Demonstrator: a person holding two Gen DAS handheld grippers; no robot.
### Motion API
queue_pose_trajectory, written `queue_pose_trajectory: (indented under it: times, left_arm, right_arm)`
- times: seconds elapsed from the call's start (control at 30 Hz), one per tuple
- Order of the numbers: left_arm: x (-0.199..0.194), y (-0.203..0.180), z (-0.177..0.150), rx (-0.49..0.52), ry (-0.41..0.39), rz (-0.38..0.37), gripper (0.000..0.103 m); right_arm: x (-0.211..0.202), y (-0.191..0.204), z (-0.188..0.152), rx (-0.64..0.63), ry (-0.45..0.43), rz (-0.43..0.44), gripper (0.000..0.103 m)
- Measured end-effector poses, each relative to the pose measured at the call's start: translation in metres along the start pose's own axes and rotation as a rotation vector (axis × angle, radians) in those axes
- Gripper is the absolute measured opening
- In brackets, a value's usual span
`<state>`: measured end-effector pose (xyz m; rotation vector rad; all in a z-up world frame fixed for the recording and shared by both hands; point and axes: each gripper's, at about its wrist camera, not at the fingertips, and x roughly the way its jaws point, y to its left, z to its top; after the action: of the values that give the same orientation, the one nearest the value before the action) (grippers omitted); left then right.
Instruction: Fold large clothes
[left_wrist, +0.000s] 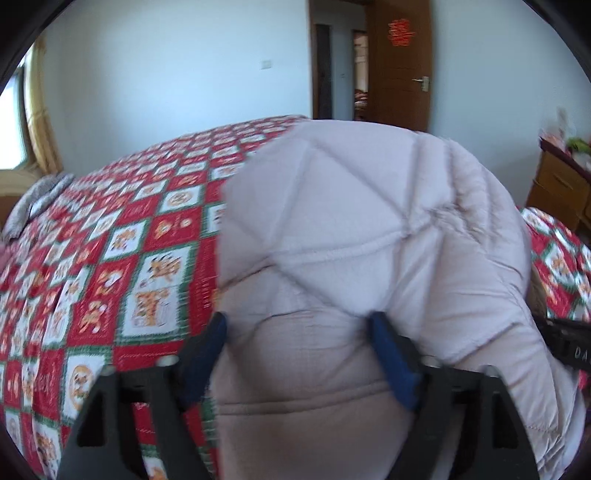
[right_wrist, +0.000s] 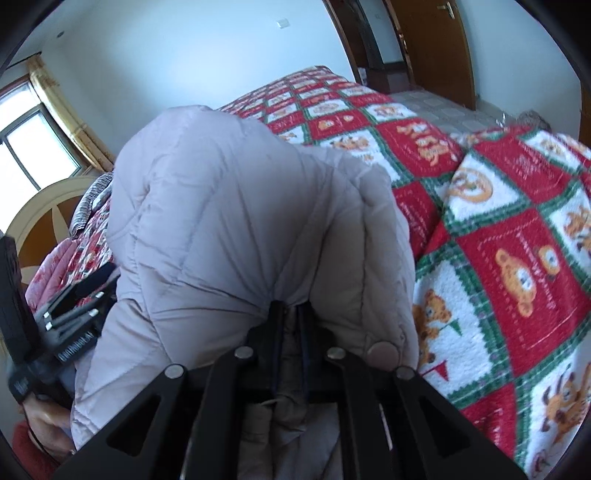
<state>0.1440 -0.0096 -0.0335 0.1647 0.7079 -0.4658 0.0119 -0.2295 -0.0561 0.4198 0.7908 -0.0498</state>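
A pale quilted padded coat lies heaped on a bed, over a red, green and white checked blanket. The left gripper stands spread wide at the coat's near edge, pads clear of the fabric. The right gripper is nearly pressed together, pinching a bunched fold of the coat. A fold looks under way; next the left gripper likely needs a fresh hold on the near edge.
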Motion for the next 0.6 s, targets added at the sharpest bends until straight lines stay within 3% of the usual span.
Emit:
queue_pose_trajectory:
  times: [0.1, 0.23, 0.3, 0.33, 0.37, 0.5, 0.53, 0.57, 0.6]
  left_arm:
    - [-0.009, 0.024, 0.011, -0.086, -0.003, -0.046, 0.084]
    - [-0.017, 0.049, 0.037, -0.1, -0.045, -0.002, 0.084]
    - [-0.012, 0.054, 0.05, -0.088, -0.049, 0.028, 0.084]
    - [-0.008, 0.055, 0.054, -0.089, -0.045, 0.033, 0.084]
    - [-0.003, 0.057, 0.059, -0.094, -0.04, 0.031, 0.084]
    - [0.026, 0.048, 0.074, -0.14, 0.0, 0.053, 0.084]
    - [0.031, 0.045, 0.075, -0.145, 0.007, 0.057, 0.084]
    - [0.038, 0.041, 0.077, -0.143, 0.015, 0.067, 0.084]
    - [0.043, 0.036, 0.077, -0.135, 0.024, 0.079, 0.084]
  right_arm:
    - [-0.006, -0.004, 0.0, 0.028, -0.016, 0.026, 0.014]
    - [-0.031, -0.004, 0.011, 0.047, -0.07, 0.064, 0.021]
    - [-0.06, -0.005, 0.022, 0.052, -0.178, 0.081, 0.038]
    - [-0.07, -0.004, 0.029, 0.05, -0.222, 0.082, 0.055]
    - [-0.079, -0.001, 0.04, 0.042, -0.261, 0.09, 0.061]
    - [-0.055, 0.021, 0.074, -0.042, -0.206, 0.128, 0.061]
    - [-0.037, 0.028, 0.079, -0.076, -0.152, 0.099, 0.055]
    - [-0.02, 0.032, 0.08, -0.1, -0.102, 0.061, 0.041]
    - [-0.002, 0.032, 0.078, -0.115, -0.054, 0.019, 0.038]
